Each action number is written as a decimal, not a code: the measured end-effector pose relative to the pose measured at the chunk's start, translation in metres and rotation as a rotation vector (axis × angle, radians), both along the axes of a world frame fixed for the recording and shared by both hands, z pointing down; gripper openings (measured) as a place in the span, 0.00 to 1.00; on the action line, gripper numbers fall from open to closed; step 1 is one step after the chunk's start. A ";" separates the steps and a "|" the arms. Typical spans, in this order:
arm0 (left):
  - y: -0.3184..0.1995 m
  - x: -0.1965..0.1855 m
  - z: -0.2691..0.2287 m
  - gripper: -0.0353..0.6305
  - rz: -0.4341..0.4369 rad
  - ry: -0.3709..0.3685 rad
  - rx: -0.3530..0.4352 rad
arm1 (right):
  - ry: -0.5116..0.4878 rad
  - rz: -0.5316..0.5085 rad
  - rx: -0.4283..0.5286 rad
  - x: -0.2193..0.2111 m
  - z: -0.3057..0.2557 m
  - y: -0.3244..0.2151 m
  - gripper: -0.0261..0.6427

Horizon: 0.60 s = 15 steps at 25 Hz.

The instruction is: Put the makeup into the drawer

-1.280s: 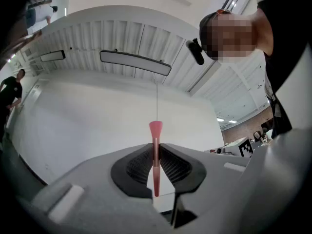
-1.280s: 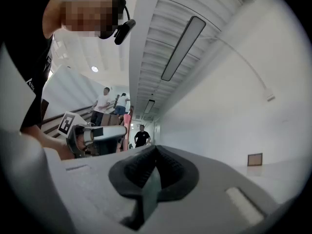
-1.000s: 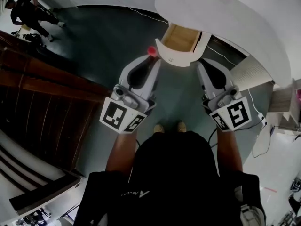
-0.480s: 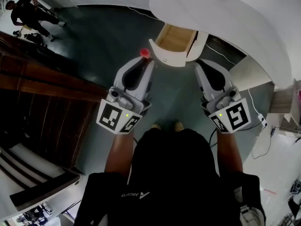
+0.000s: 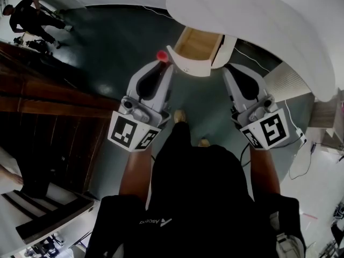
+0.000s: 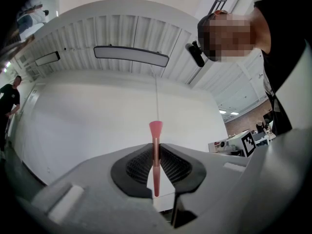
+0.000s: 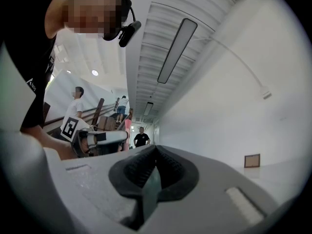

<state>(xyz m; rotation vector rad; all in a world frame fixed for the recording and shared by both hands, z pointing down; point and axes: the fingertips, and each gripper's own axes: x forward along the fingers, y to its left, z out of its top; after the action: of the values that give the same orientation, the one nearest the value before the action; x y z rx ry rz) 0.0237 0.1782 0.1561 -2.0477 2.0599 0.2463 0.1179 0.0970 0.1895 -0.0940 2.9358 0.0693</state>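
A slim pink makeup stick (image 5: 160, 55) with a flared red tip pokes out of my left gripper (image 5: 160, 64), whose jaws are shut on it. In the left gripper view the makeup stick (image 6: 155, 155) stands upright between the black pads of the left gripper (image 6: 156, 152). It is held just left of the open wooden drawer (image 5: 185, 63), outside it, under the white rounded tabletop (image 5: 258, 20). My right gripper (image 5: 232, 70) is shut with nothing in it, right of the drawer front. In the right gripper view the pads of the right gripper (image 7: 153, 156) meet.
A dark wooden stair rail (image 5: 48, 106) runs along the left. A person in black (image 5: 27, 15) stands far off at upper left. My shoe (image 5: 180, 115) is on the dark floor below the drawer. White cables (image 5: 298, 144) lie at the right.
Both grippers have shifted slightly left and up, with the makeup tip now further left of the drawer corner. One foot has stepped forward.
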 end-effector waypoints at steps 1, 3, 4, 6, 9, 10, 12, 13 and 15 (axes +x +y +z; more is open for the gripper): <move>-0.004 -0.005 0.001 0.13 0.007 -0.001 0.003 | 0.003 0.006 0.003 -0.004 0.001 -0.003 0.04; -0.015 -0.016 0.003 0.13 0.024 -0.001 0.010 | 0.008 0.021 0.007 -0.014 0.003 -0.012 0.04; -0.022 -0.022 0.004 0.13 0.031 -0.003 0.011 | 0.011 0.027 0.008 -0.021 0.004 -0.018 0.04; -0.038 -0.039 0.007 0.13 0.046 -0.010 0.010 | 0.016 0.040 0.007 -0.038 0.006 -0.033 0.04; -0.067 -0.068 0.010 0.13 0.087 -0.007 0.011 | 0.031 0.079 0.003 -0.065 0.009 -0.058 0.04; -0.077 -0.079 0.010 0.13 0.101 -0.006 0.010 | 0.036 0.094 0.000 -0.074 0.010 -0.067 0.04; -0.096 -0.099 0.013 0.13 0.124 -0.009 0.003 | 0.042 0.120 -0.007 -0.092 0.012 -0.084 0.04; -0.104 -0.108 0.015 0.13 0.137 -0.014 -0.003 | 0.045 0.133 -0.011 -0.100 0.014 -0.092 0.04; -0.120 -0.125 0.019 0.13 0.167 -0.033 -0.014 | 0.054 0.158 -0.017 -0.117 0.018 -0.106 0.04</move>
<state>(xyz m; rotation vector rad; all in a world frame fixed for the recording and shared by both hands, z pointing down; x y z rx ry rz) -0.1013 0.0583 0.1747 -2.2202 1.8785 0.2251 0.0013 -0.0093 0.2071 -0.3323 2.9774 0.0716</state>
